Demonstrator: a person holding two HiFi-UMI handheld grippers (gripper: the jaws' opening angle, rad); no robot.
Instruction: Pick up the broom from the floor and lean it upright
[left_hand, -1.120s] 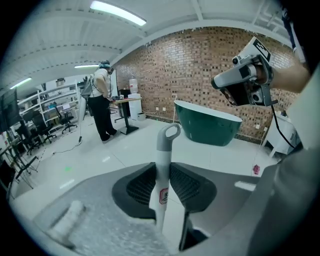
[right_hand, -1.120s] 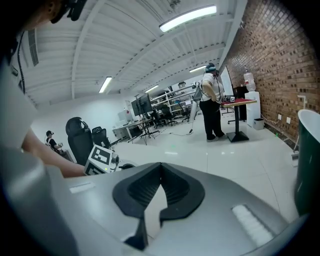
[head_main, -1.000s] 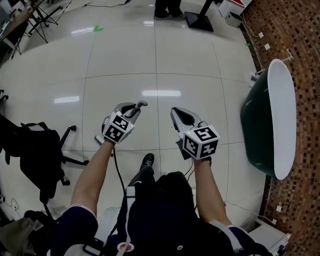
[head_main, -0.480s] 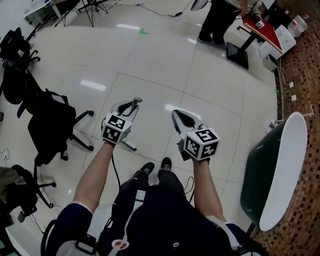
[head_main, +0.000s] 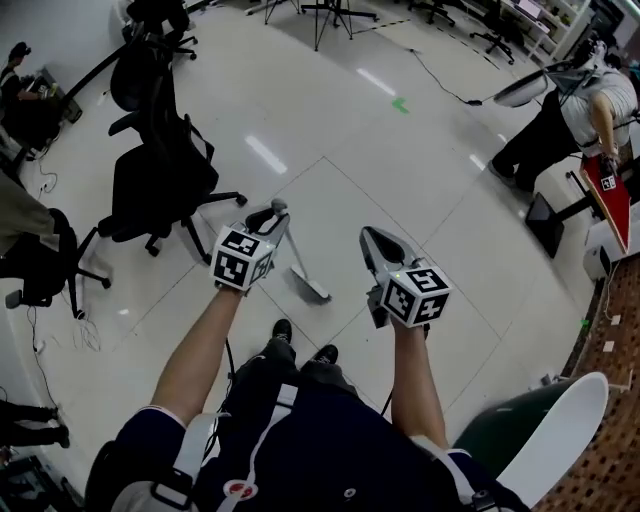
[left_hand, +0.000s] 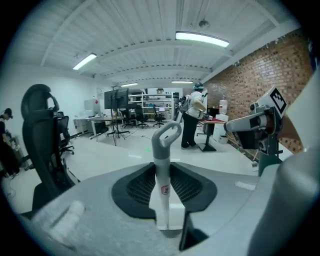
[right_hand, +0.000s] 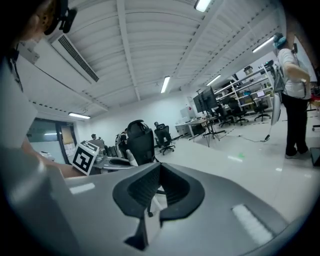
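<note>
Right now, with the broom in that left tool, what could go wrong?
The left tool holds the broom just below its looped top, and its jaws have just been opening, so the handle might slip. The broom's head could swing into the office chair nearby.

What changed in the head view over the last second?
The view swung round: the green tub slid from the right edge to the lower right corner, and the standing person went from the top to the upper right. The lower end of the broom swung out to the right of the left gripper. Unchanged: that gripper clamps the broom handle, and the right gripper is shut and empty.
</note>
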